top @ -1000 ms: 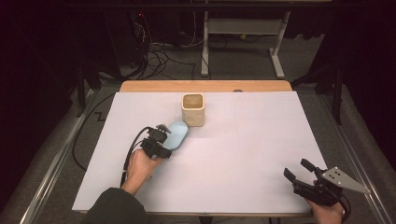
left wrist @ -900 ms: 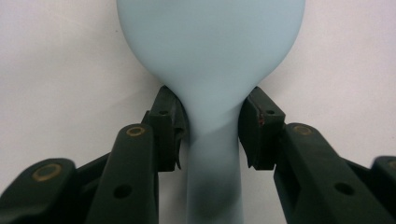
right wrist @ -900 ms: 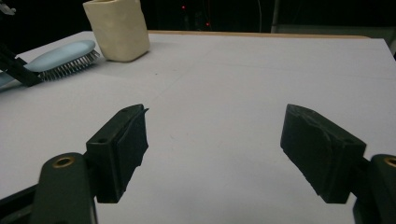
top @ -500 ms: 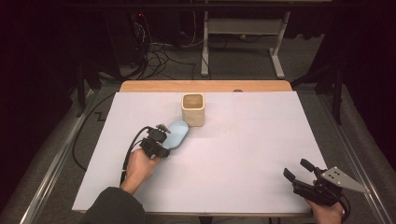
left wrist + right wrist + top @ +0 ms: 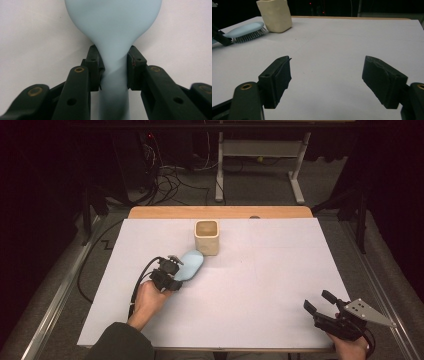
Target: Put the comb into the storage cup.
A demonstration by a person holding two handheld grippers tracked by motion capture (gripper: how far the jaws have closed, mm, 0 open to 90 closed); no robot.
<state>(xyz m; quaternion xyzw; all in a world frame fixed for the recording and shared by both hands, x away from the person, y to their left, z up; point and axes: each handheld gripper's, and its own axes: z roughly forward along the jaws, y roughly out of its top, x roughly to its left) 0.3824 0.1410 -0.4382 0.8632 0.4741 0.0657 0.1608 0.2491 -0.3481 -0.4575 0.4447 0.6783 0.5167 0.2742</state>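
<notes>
Near the table's middle, my left gripper [image 5: 172, 272] has its jaws clamped on the neck of the pale blue hairbrush [image 5: 190, 265], whose head lies bristles-down just beside the cream cup [image 5: 207, 237]. My right gripper [image 5: 322, 306] sits at the near right corner, jaws spread wide with nothing between them.

Left tool [image 5: 172, 271] grips hairbrush [image 5: 190, 265] — beside cup [image 5: 207, 237].

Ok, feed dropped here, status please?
Left gripper shut on brush handle. Right gripper open, idle. Brush lies bristles down beside cup. Nothing in the way.
</notes>
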